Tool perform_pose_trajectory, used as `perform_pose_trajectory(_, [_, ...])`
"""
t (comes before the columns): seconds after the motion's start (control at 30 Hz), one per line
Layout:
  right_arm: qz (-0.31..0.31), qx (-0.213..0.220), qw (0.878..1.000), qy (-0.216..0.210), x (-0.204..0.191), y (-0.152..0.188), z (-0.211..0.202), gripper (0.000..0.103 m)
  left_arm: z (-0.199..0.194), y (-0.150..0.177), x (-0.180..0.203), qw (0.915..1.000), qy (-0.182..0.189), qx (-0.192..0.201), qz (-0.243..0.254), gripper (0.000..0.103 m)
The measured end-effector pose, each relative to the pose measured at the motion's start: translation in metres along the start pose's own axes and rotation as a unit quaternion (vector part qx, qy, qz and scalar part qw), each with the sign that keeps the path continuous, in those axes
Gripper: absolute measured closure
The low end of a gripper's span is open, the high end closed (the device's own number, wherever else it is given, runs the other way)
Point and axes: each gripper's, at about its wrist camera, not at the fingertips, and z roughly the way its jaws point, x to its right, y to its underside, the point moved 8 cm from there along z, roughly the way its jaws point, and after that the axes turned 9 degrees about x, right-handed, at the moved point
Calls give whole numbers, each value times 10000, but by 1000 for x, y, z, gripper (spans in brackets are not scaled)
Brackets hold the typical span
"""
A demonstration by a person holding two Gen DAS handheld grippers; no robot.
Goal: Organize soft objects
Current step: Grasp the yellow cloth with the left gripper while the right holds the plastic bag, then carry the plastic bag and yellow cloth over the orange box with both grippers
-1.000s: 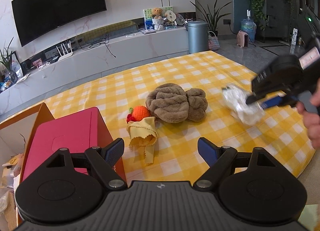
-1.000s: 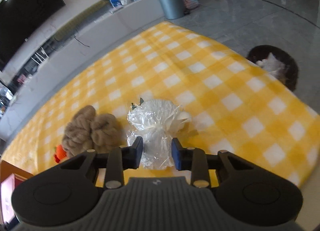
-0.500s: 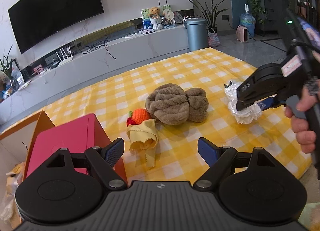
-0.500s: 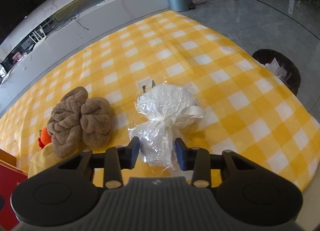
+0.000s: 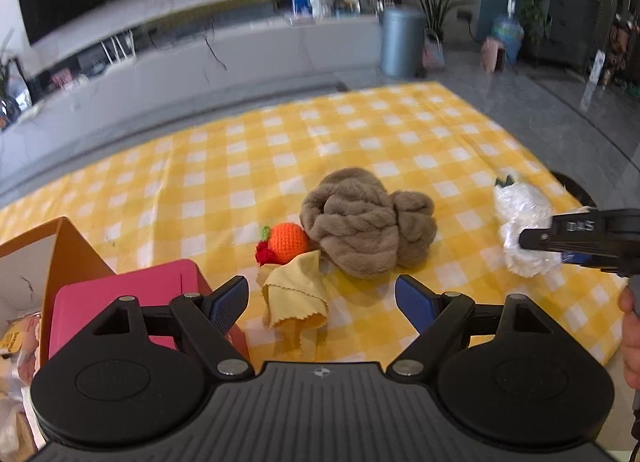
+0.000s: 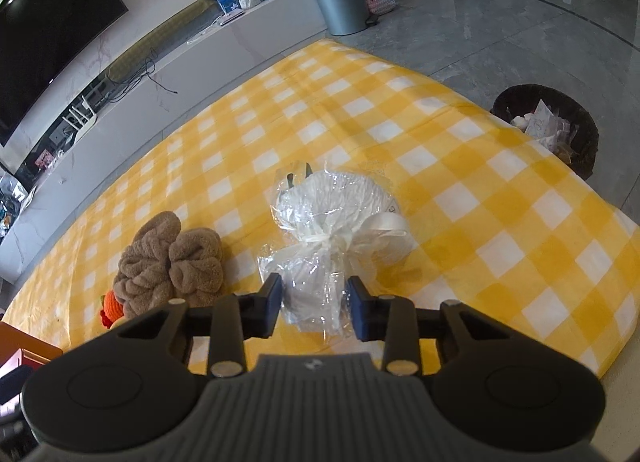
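Mostly blurred, left wrist view first. Left gripper (image 5: 321, 298) hangs above the near edge of a table w/ yellow check cloth (image 5: 248, 166), jaws wide, nothing between them. It holds nothing, prob. because it is free to take the next soft item. Just ahead of its fingers lies a yellow rag (image 5: 295, 298), crumpled, touching a knitted orange (image 5: 287, 243). Brown towel (image 5: 366, 230), rolled in two lumps, sits mid-table, touching the rag's far side. At the near left corner stands an orange box (image 5: 76, 250) w/ a pink lid or insert (image 5: 120, 294); likely the place for sorted items, though contents are hard to read. At the right edge the right gripper (image 5: 560, 246) comes in from the side, clamped on a white bundle (image 5: 520, 218); part of a hand (image 5: 632, 326) shows below it.

Right wrist view. Right gripper (image 6: 314, 308) stands narrow, pads pressing the tail of the bundle (image 6: 336, 214), a white soft thing wrapped in clear film and tied w/ ribbon. Jaws have just been opening a little, w/ the bundle between them. Gripping the tail below the knot prob. gives a firm hold w/o crushing the round part. Bundle lies near the table's right near edge. Towel (image 6: 172, 266) lies to its left, apart; the orange (image 6: 114, 304) peeks out beside it. Towel pile stands between bundle and box (image 6: 28, 346), so a straight slide looks blocked; lifting over seems needed. Dark bin (image 6: 548, 126) sits on the floor off the right edge.
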Motion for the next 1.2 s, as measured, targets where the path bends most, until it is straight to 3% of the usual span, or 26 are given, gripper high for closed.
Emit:
perform_pose_trajectory(0.07, [39,3,10000,-21,1,-1,0,68,7,-5,-3,9999,67,-36,82,5])
perform_pose_trajectory(0.17, [89,-31,9999,-70,1,0,-1,68,19,-8,-10,9996,-187,-142,128,5])
perform_pose_trajectory(0.33, [80,-48,9999,-106,1,1,1,68,52,2,-2,9969,-173,-666,369,6])
perform_pose_trajectory(0.57, [119,-30,9999,-97,5,0,1,68,80,5,2,9887,-676,-937,953,6])
perform_pose_trajectory(0.73, [172,-65,9994,-291,0,1,0,68,94,14,5,9849,-447,-1337,1009,16])
perform_pose_trajectory(0.8, [133,-56,9994,-320,-4,1,0,68,101,21,5,9794,-440,-1639,1092,26])
perform_pose_trajectory(0.87, [92,-35,9995,-293,-5,0,0,68,109,31,4,9710,-491,-2046,1132,63])
perform_pose_trajectory(0.93, [100,-38,9994,-315,-5,0,1,68,111,33,3,9699,-421,-2218,918,77])
perform_pose_trajectory(0.97, [101,-44,9994,-320,-5,0,1,68,111,34,4,9684,-348,-2302,890,94])
perform_pose_trajectory(1.07, [107,-76,9996,-258,-2,1,3,68,107,37,3,9665,-378,-2404,819,98])
perform_pose_trajectory(1.2, [139,-112,9996,-205,1,2,4,68,83,32,6,9753,-319,-2085,660,99])
